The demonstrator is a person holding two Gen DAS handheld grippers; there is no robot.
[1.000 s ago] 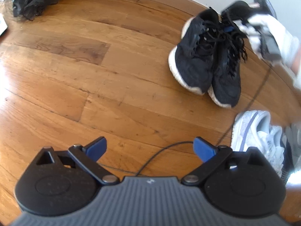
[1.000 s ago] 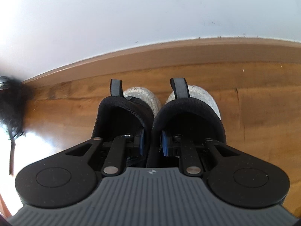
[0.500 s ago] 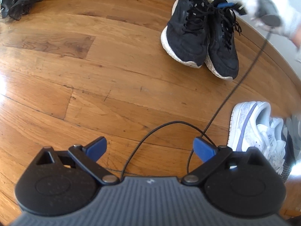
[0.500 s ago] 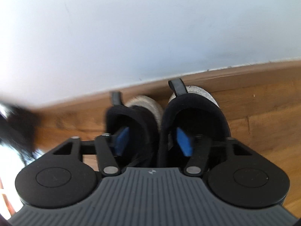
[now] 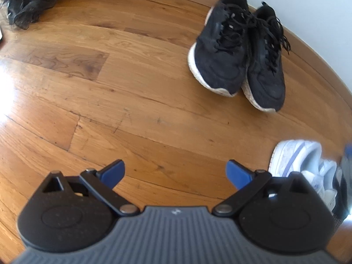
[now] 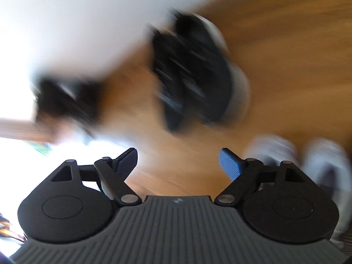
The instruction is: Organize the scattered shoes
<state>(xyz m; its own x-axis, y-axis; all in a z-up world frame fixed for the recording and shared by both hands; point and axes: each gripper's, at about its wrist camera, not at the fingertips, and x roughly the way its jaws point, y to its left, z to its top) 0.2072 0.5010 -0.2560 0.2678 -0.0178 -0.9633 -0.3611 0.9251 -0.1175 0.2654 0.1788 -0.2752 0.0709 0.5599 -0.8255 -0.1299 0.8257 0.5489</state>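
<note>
A pair of black sneakers (image 5: 239,52) with white soles stands side by side by the baseboard, toes toward me, in the left wrist view. My left gripper (image 5: 176,172) hangs open over bare floor well short of them, nothing between its blue pads. A white sneaker (image 5: 294,156) lies at the right, beside the right pad. The right wrist view is badly blurred: the black sneakers (image 6: 193,72) sit ahead of my right gripper (image 6: 178,160), whose jaws are opening with nothing between them. Pale white shoes (image 6: 272,147) smear at its right.
The wooden floor (image 5: 110,101) runs up to a white wall with a wooden baseboard (image 5: 308,44). A dark fuzzy heap (image 5: 24,2) lies in the far left corner. Strong glare washes the floor's left side. Another dark blurred shape (image 6: 66,101) shows at the left in the right wrist view.
My right gripper let go of the black sneakers' heels, opened and pulled far back from them. The gloved hand and cable left the left wrist view. My left gripper drifted slightly.
</note>
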